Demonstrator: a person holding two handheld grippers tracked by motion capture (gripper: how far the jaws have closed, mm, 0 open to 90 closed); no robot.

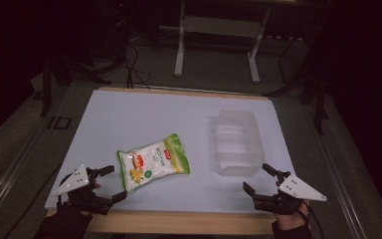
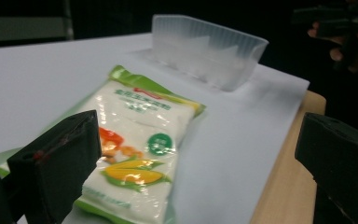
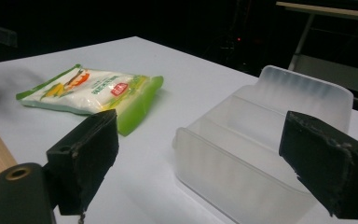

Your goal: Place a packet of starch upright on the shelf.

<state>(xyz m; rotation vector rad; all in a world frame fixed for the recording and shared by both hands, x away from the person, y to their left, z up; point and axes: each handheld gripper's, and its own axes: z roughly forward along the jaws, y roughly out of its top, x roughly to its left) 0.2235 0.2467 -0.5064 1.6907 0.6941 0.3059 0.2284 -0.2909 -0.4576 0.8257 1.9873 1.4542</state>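
In the high view, the green-and-white snack bag (image 1: pixel 152 162) lies flat on the white table (image 1: pixel 144 117), left of centre in the frame, with the clear plastic bin (image 1: pixel 236 142) well apart to its right. The left gripper (image 1: pixel 110 183) sits at the lower left, just beside the bag's near corner, its jaws spread with nothing between them. The right gripper (image 1: pixel 258 178) sits at the lower right, near the bin's front wall, its jaws likewise spread and holding nothing.
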